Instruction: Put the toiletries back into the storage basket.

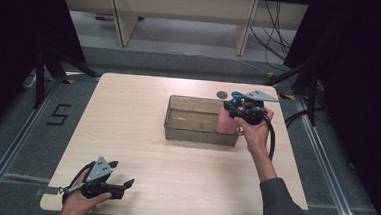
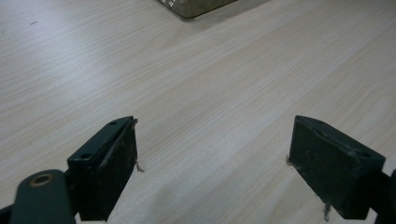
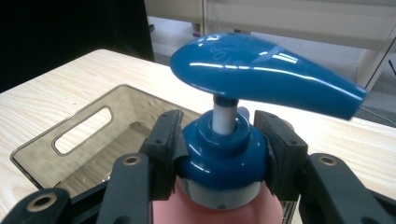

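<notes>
- High view: right gripper [image 1: 238, 109] hangs at the right end of the clear bin [image 1: 201, 120], carrying a pink pump bottle [image 1: 225, 120] that sits at or just inside the bin's end wall; whether it touches bottom I cannot tell. Left gripper [image 1: 123, 186] rests low on the surface [image 1: 136, 149], well apart.
- Left gripper view: jaws spread wide, nothing between them, bare wood below.
- Right gripper view: jaws clamp the bottle's blue collar [image 3: 219, 149] under the pump head [image 3: 266, 77], bin [image 3: 60, 154] beyond. Pick-up looks done; setting down and letting go remain.
</notes>
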Action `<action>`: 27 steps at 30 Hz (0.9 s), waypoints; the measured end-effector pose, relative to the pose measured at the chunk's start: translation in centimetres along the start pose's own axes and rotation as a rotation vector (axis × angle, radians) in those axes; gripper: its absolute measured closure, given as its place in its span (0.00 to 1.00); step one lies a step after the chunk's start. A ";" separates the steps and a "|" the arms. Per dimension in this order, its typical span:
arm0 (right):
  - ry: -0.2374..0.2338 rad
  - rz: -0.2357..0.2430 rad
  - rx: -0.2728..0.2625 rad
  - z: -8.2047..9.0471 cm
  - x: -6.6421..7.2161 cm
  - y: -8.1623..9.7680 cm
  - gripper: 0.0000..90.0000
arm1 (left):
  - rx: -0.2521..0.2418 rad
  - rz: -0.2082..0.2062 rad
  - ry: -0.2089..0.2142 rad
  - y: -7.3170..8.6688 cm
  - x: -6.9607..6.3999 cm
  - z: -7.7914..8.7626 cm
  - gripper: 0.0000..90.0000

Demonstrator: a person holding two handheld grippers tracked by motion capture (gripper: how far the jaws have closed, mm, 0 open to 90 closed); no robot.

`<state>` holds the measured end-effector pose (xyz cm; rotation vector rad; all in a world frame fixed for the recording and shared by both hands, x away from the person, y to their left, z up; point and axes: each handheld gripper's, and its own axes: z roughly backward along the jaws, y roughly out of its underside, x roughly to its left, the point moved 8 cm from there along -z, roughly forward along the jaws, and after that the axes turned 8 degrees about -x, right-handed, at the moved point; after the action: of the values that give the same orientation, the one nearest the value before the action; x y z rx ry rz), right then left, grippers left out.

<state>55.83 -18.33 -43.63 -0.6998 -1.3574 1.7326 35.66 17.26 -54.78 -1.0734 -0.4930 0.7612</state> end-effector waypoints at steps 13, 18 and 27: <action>0.000 -0.020 0.013 -0.2 0.0 1.5 0.59 | 0.010 0.002 0.000 0.1 -0.1 0.1 0.17; 0.002 -0.031 0.023 -0.1 -0.1 2.1 0.59 | 0.009 0.005 0.000 0.1 -0.1 0.0 0.17; -0.001 -0.018 0.026 0.3 -0.2 2.6 0.59 | 0.007 0.013 -0.010 0.1 0.0 0.1 0.17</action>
<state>55.04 -18.95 -46.02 -0.6705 -1.3357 1.7329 35.57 17.29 -54.82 -1.0676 -0.4920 0.7790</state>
